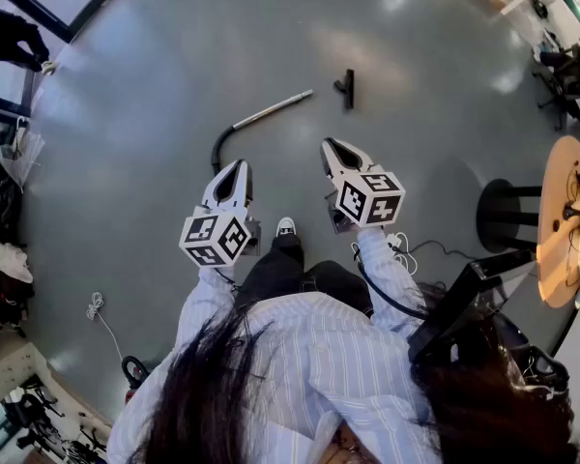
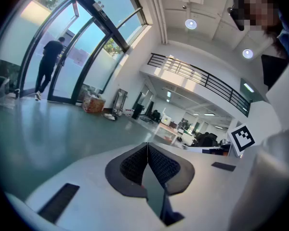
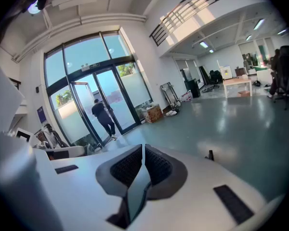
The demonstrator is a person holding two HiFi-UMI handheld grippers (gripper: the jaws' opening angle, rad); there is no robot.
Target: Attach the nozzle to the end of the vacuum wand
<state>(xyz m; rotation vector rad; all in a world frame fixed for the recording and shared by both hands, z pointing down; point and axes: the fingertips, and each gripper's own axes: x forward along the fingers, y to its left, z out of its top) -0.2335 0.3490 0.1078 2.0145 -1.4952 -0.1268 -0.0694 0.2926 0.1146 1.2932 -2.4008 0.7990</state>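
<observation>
Pale striped shirt (image 1: 314, 356) — dark trousers (image 1: 292, 276)

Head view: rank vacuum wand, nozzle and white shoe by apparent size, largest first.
1. vacuum wand, clearly longest.
2-3. nozzle and white shoe: look alike; shoe is nearer the camera and partly hidden, so unranked.

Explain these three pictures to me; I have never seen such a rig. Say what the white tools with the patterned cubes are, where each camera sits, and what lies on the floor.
No robot here: a person holds two hand tools, a left gripper and a right gripper. The head view looks down from the person's head; the other two pictures come from cameras riding on each gripper. Both pairs of jaws are shut and hold nothing. On the grey floor ahead lie the silver vacuum wand and, apart from it, the small black nozzle.
</observation>
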